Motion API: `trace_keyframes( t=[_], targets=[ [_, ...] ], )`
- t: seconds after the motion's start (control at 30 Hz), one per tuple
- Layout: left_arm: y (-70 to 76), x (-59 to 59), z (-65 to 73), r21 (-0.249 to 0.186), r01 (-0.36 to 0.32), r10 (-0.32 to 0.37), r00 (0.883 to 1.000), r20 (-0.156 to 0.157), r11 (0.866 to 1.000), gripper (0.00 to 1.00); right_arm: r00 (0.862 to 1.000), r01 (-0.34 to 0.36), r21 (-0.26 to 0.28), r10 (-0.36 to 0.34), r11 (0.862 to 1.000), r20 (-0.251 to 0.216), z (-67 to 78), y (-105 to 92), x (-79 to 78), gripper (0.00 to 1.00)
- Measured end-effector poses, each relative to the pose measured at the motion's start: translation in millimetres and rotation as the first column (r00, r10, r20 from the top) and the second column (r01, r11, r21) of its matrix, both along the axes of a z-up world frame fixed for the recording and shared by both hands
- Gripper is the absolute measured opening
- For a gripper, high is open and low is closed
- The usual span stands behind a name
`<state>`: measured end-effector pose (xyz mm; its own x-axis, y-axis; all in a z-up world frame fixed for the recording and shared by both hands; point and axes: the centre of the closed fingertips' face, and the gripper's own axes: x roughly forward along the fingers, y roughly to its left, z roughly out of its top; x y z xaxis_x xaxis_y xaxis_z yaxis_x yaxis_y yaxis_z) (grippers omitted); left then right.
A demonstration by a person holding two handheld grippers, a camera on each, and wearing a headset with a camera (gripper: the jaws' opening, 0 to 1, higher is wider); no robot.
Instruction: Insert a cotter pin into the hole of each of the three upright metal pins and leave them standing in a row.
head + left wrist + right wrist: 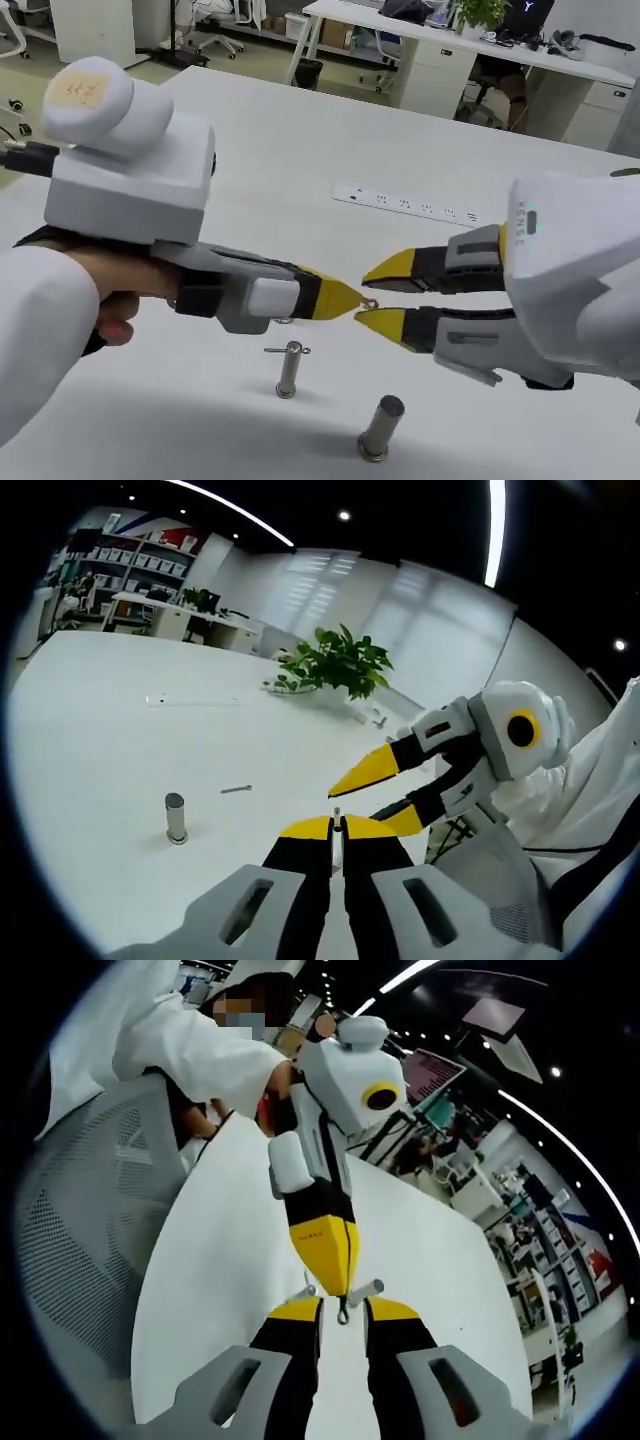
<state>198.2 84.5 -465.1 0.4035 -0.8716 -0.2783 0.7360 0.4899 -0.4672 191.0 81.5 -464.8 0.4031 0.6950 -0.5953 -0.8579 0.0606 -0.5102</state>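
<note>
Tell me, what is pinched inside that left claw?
A small wire pin: its looped end pokes out from the shut yellow tips of the left claw. The rest of it is hidden between them.

- Grey vertical lettering on the white housing of the right gripper appeared to read "XENSE".
- Handwritten marks on the yellow sticker atop the left gripper were illegible.
- Small print on its yellow jaw was illegible.
</note>
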Motion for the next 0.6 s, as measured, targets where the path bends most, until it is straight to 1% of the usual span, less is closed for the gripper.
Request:
trace_keyframes(
  t=[0.03,0.07,0.1,0.13,0.17,0.2,0.23,0.27,0.3,0.33,0.37,0.4,0.43,0.47,0.5,0.53,0.57,0.6],
  targets=[
    [0.7,-0.8,-0.8,0.005,0.001,-0.001,1.0,0.006,1.0,0.0,1.0,0.005,-0.006,-0.005,1.0,-0.005,-0.8,-2.4,1.4,0.19],
    [1.2,-1.8,-1.4,0.008,0.003,-0.003,1.0,0.01,1.0,0.0,1.0,0.008,-0.005,-0.008,1.0,-0.006,-1.6,-5.3,2.8,0.19],
    [1.8,-3.2,-1.8,0.014,0.009,-0.01,1.0,0.024,1.0,0.0,1.0,0.014,-0.01,-0.015,1.0,-0.022,-4.0,-8.0,3.2,0.2],
    [2.2,-3.6,-1.5,0.019,0.013,-0.014,0.999,0.039,1.0,0.0,0.998,0.029,-0.008,-0.03,1.0,-0.051,-6.6,-11.6,3.6,0.2],
    [2.2,-4.6,-1.1,0.035,0.028,-0.03,0.997,0.073,0.999,0.0,0.997,0.031,-0.001,-0.031,1.0,-0.074,-8.4,-12.7,3.6,0.22],
    [2.2,-5.5,-0.5,0.048,0.039,-0.044,0.994,0.1,0.998,0.0,0.992,0.038,0.007,-0.037,0.999,-0.119,-11.6,-15.2,1.8,0.22],
    [1.6,-6.9,0.8,0.06,0.054,-0.061,0.989,0.132,0.997,0.0,0.99,0.037,0.018,-0.034,0.999,-0.138,-12.3,-15.6,1.4,0.22],
    [0.6,-8.8,2.4,0.052,0.061,-0.068,0.988,0.136,0.997,0.0,0.985,0.034,0.025,-0.029,0.999,-0.169,-14.0,-16.7,-0.7,0.22],
    [0.9,-8.1,5.0,0.032,0.053,-0.057,0.989,0.135,0.998,0.0,0.979,0.031,0.026,-0.025,0.999,-0.203,-17.1,-18.1,-2.0,0.21],
    [0.8,-8.5,6.5,0.03,0.059,-0.062,0.987,0.147,0.998,0.0,0.972,0.03,0.044,-0.019,0.999,-0.234,-17.9,-18.5,-3.5,0.21],
    [0.3,-8.9,9.0,0.041,0.072,-0.079,0.979,0.188,0.997,0.0,0.971,0.032,0.066,-0.015,0.997,-0.24,-16.2,-16.8,-2.9,0.21],
    [0.3,-9.3,10.2,0.055,0.084,-0.094,0.971,0.22,0.995,0.0,0.958,0.033,0.086,-0.007,0.996,-0.287,-16.6,-16.7,-6.8,0.21],
    [-0.2,-11.3,11.4,0.075,0.1,-0.116,0.959,0.257,0.992,0.0,0.95,0.039,0.096,-0.007,0.995,-0.313,-16.7,-16.8,-7.9,0.21],
    [-0.6,-12.7,11.9,0.08,0.108,-0.125,0.956,0.266,0.991,0.0,0.952,0.041,0.109,-0.005,0.993,-0.305,-14.7,-17.9,-5.1,0.21],
    [-1.6,-14.9,13.8,0.089,0.122,-0.143,0.945,0.295,0.988,0.0,0.948,0.04,0.118,0.0,0.992,-0.319,-14.0,-17.3,-6.3,0.2],
    [-2.7,-15.9,16.8,0.09,0.13,-0.153,0.932,0.328,0.987,0.0,0.937,0.048,0.13,0.0,0.99,-0.349,-14.0,-17.0,-8.3,0.2],
    [-3.8,-18.9,18.4,0.097,0.145,-0.17,0.922,0.347,0.985,0.0,0.932,0.058,0.152,0.001,0.987,-0.362,-11.7,-15.7,-8.0,0.19],
    [-4.2,-20.4,19.5,0.103,0.151,-0.178,0.915,0.363,0.983,0.0,0.927,0.055,0.167,0.012,0.984,-0.374,-10.4,-14.8,-9.4,0.18]
  ],
)
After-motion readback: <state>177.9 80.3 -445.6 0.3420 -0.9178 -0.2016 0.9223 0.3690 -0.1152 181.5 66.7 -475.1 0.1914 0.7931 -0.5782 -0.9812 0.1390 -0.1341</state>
